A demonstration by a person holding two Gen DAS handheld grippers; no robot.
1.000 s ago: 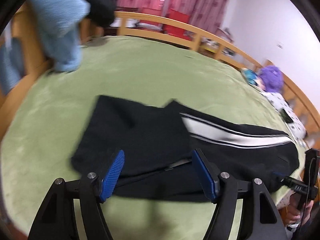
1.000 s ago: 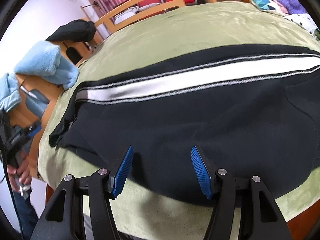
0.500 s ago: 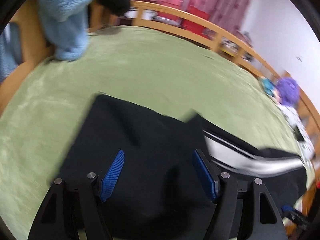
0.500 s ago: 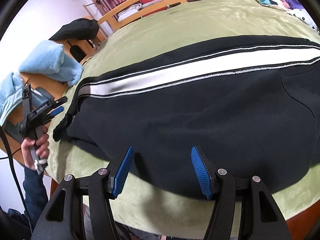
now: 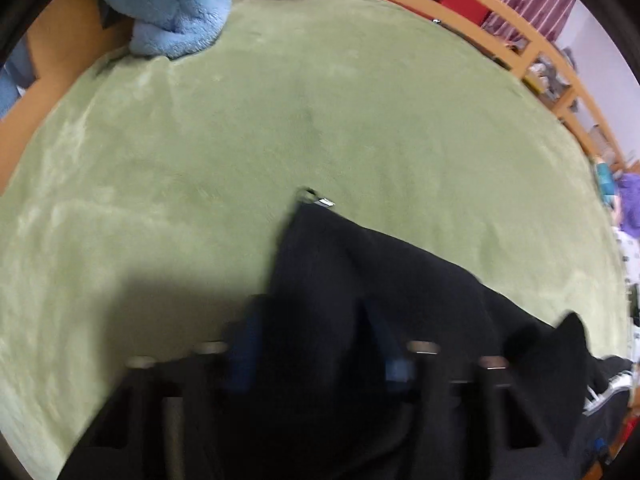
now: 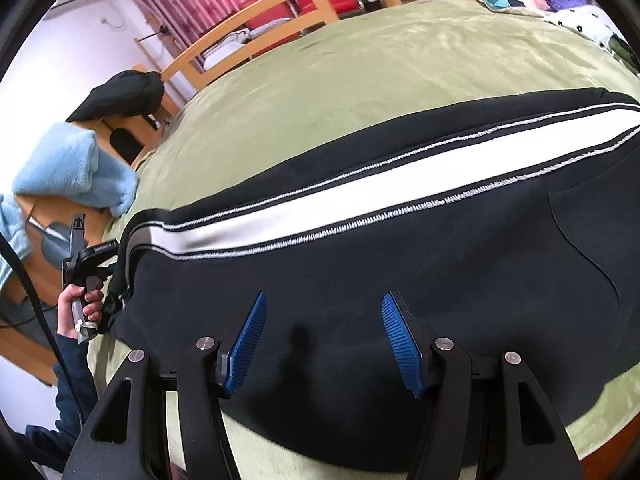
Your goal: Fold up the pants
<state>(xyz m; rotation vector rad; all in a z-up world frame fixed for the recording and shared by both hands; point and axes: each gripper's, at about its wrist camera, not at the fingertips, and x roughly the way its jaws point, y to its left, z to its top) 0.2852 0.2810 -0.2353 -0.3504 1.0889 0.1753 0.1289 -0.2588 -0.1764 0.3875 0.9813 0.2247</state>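
The left tongs point(image 5: 316, 344), pointing steeply down, have just been closing on a bunched black fold of the track pants point(image 6: 400, 264) lying on the bed's green plush blanket point(image 6: 360, 80). The right tongs point(image 6: 322, 344) hover open above the smooth waist end.

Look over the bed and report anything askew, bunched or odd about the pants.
The pants mostly lie flat on the green blanket. Only the end by the left gripper is odd: it is bunched between the closing fingers, a corner peaking upward.
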